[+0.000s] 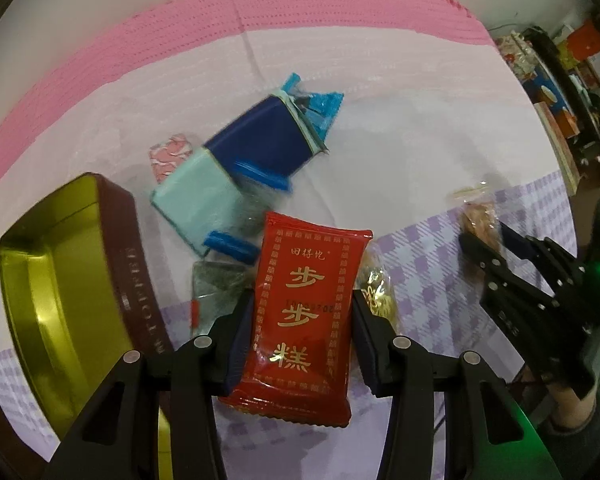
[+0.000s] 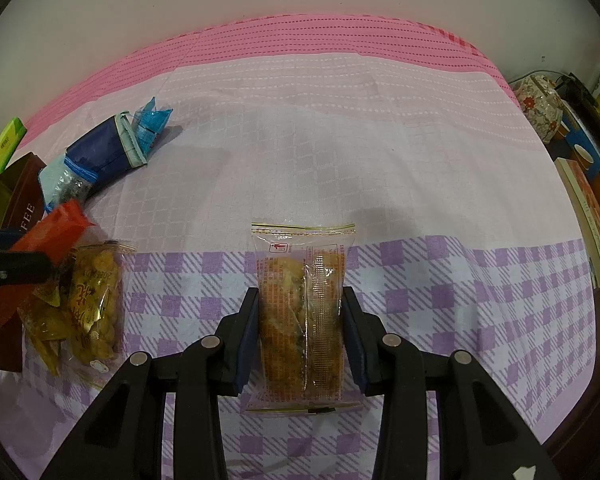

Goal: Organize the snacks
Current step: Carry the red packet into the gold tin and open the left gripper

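The left hand-held gripper (image 1: 303, 320) is pinching a red snack packet (image 1: 300, 312) above the table (image 2: 420, 168), beside the open gold tin (image 1: 60, 264). The right hand-held gripper (image 2: 300, 336) is clamping a clear biscuit packet (image 2: 302, 312). Both wrappers look slippery, so either could be sliding out mid-carry.

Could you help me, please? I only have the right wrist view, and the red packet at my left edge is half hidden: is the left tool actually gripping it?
Observer: Yes, the left tool is shut on the red packet, pads against both long edges.
Operator: Thank you. Is that brown tin open?
Observer: Yes, the tin has no lid on, and the gold interior that shows looks empty.
Operator: Is anything hidden behind the light blue packet?
Observer: A small pink patterned packet lies behind it.
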{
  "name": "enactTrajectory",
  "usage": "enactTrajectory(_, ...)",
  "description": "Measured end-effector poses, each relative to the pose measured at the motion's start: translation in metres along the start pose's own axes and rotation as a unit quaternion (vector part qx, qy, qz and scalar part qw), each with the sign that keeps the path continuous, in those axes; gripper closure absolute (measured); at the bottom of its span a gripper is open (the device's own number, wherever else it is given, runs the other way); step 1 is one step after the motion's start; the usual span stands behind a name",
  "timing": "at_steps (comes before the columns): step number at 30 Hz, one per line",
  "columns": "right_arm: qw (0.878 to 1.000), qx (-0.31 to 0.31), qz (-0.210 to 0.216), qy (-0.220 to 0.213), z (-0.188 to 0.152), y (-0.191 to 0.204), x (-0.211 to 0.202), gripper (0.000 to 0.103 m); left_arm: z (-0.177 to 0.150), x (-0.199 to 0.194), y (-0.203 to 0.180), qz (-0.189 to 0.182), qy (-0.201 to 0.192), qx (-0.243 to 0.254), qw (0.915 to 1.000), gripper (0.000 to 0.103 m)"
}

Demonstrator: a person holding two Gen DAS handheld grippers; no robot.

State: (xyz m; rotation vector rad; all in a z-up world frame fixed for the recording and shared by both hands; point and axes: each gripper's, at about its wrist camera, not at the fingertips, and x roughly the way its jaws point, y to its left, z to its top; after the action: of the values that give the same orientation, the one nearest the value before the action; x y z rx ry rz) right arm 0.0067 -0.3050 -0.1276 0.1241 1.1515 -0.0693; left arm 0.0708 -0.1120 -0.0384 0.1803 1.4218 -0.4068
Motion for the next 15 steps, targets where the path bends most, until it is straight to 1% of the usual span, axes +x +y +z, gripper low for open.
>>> enactTrajectory(2, 1.0, 0.001, 0.0, 0.0, 0.0, 0.0, 0.0, 0.066, -0.007, -0.013, 0.005, -0.002, -0.01, -0.001, 0.9999, 0.056)
enactTrajectory(8, 1.0, 0.0, 0.0, 0.0, 0.0, 0.0, 0.0, 0.066, -0.006, -0.034, 0.037, 0.007, -0.034, -0.017, 0.9992, 0.056)
enactTrajectory(11, 1.0, 0.0, 0.0, 0.001, 0.0, 0.0, 0.001, 0.066, -0.006, -0.042, 0.059, 0.022, -0.045, -0.034, 0.9982, 0.056)
enactTrajectory(15, 1.0, 0.001, -0.001, 0.003, 0.0, 0.001, 0.0, 0.066, -0.013, -0.047, 0.098, 0.045, -0.053, -0.066, 0.9954, 0.056)
